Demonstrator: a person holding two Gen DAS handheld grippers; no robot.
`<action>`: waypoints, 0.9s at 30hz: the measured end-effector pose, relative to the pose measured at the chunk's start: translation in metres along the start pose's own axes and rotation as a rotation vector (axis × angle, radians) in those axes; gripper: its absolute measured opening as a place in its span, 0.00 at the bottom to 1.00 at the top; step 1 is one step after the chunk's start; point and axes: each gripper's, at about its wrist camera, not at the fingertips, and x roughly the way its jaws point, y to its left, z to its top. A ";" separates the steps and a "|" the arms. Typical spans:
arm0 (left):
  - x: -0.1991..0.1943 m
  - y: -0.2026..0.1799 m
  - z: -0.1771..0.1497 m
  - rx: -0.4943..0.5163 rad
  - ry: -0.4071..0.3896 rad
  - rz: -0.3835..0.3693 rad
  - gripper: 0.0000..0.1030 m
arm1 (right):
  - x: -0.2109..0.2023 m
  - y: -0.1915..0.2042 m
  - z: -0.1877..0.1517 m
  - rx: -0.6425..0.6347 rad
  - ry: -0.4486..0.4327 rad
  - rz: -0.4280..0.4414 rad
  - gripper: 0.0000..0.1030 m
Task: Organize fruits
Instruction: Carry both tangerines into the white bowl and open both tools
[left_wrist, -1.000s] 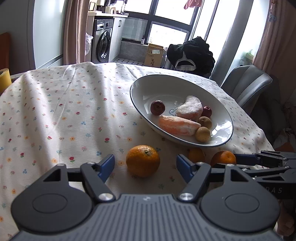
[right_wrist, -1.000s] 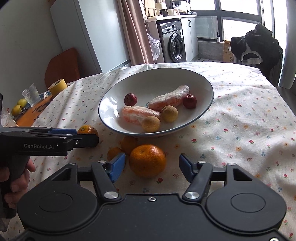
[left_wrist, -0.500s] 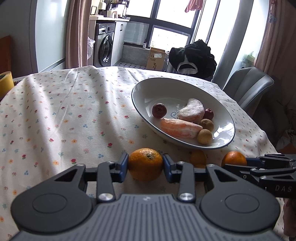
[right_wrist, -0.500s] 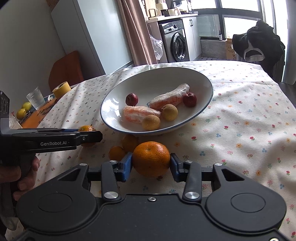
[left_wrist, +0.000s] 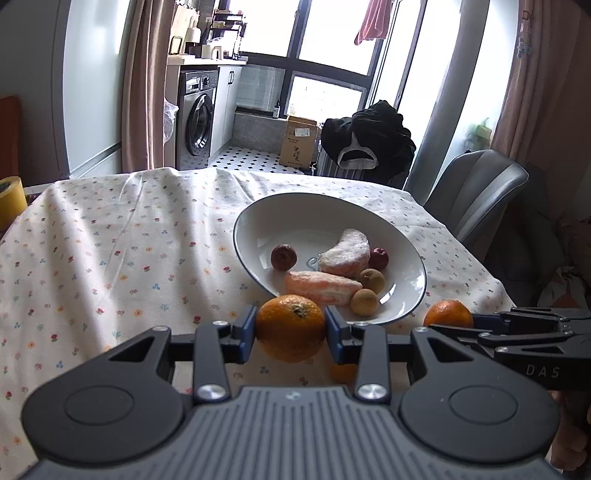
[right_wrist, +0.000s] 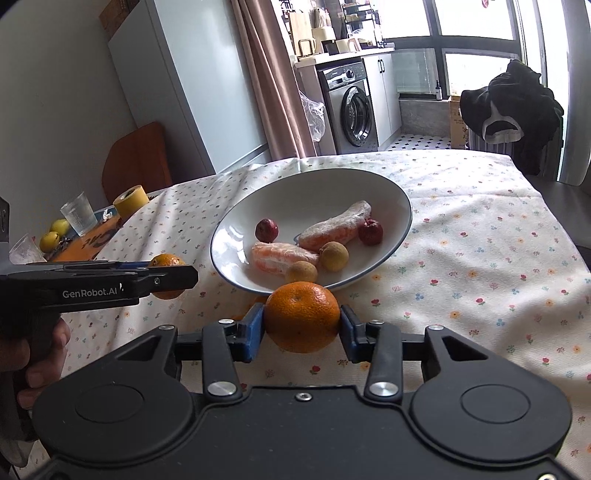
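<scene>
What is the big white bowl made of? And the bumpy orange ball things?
Bowl: looks like glazed ceramic, smooth and shiny white with a thin dark rim; it could be another hard glossy material. Oranges: real fruit by the look, with dimpled matte peel and a stem dimple, one in the left gripper, one in the right gripper.

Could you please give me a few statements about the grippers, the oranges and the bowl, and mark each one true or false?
1. The left gripper is shut on an orange. True.
2. The right gripper is open and holds nothing. False: it grips another orange.
3. The white bowl already holds an orange. False: none lies in it; both are held outside it.
4. Two dark red fruits lie in the bowl. True.
5. The tablecloth is plain white. False: it has a small flower print.
</scene>
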 end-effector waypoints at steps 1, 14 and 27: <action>0.000 -0.001 0.002 0.002 -0.004 -0.002 0.37 | -0.001 0.000 0.001 -0.002 -0.004 -0.001 0.39; 0.024 -0.012 0.027 0.016 -0.013 -0.014 0.37 | -0.002 -0.008 0.016 0.000 -0.034 -0.009 0.39; 0.036 -0.012 0.031 -0.019 0.007 -0.012 0.46 | 0.005 -0.012 0.034 -0.005 -0.060 -0.017 0.39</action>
